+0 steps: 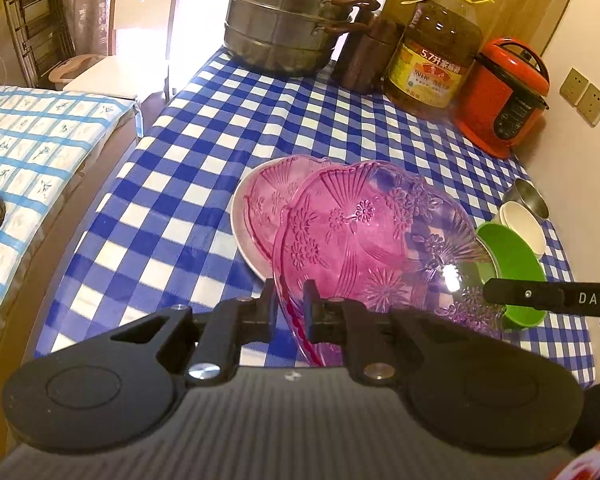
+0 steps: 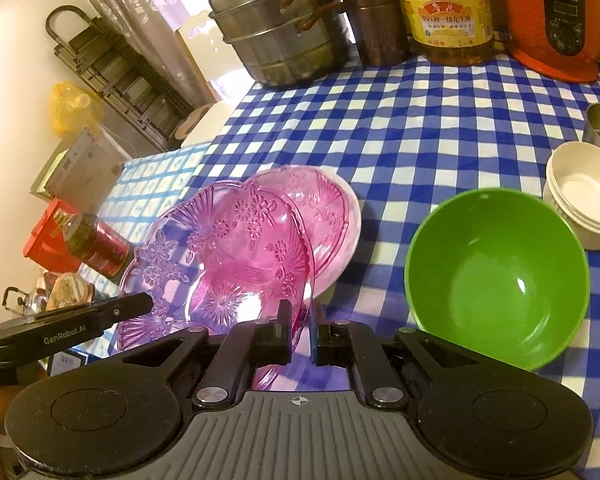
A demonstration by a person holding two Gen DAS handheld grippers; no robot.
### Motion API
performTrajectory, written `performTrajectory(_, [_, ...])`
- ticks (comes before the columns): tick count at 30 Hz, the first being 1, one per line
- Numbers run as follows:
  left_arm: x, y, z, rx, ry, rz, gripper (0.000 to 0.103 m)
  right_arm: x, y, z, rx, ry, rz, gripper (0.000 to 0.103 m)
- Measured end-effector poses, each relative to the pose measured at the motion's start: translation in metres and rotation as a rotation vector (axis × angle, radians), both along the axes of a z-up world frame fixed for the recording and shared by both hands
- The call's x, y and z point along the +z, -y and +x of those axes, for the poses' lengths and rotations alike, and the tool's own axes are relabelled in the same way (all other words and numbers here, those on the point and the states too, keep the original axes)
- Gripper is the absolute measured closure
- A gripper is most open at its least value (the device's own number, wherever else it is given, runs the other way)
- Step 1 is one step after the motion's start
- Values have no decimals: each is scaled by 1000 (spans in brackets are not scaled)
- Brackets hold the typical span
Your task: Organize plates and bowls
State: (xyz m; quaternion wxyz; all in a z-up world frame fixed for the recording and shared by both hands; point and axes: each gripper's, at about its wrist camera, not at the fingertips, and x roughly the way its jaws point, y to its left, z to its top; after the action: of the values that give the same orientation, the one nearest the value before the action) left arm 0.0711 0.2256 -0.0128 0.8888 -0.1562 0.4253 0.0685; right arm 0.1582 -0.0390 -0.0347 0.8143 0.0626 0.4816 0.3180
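A clear pink glass plate with flower relief [image 1: 356, 240] is held tilted above the blue checked table. My left gripper [image 1: 291, 308] is shut on its near left rim. My right gripper [image 2: 302, 330] is shut on the opposite rim of the same plate [image 2: 236, 248]. Behind it a second pink glass plate [image 1: 268, 196] lies in a white plate [image 1: 240, 236] on the table; both also show in the right wrist view [image 2: 324, 216]. A green bowl [image 2: 496, 276] stands to the right, with stacked white bowls [image 2: 584, 200] behind it.
At the back stand a steel steamer pot [image 1: 288, 20], a brown canister [image 1: 368, 56], an oil bottle [image 1: 436, 52] and an orange rice cooker [image 1: 504, 96]. A steel cup [image 1: 528, 196] stands by the white bowls. A lower table [image 1: 32, 140] with a dark bottle is on the left.
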Motion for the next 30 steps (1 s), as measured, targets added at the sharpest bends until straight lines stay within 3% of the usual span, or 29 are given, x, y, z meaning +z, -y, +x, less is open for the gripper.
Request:
performTrajectory(18, [-37,-27,84,-7,-48,10,92,-34,-37,84,-8,-4,-58,95])
performTrajectory(30, [-54,-31,101,-23,-75,26,91,-50,-44,95,4,9,-95,95])
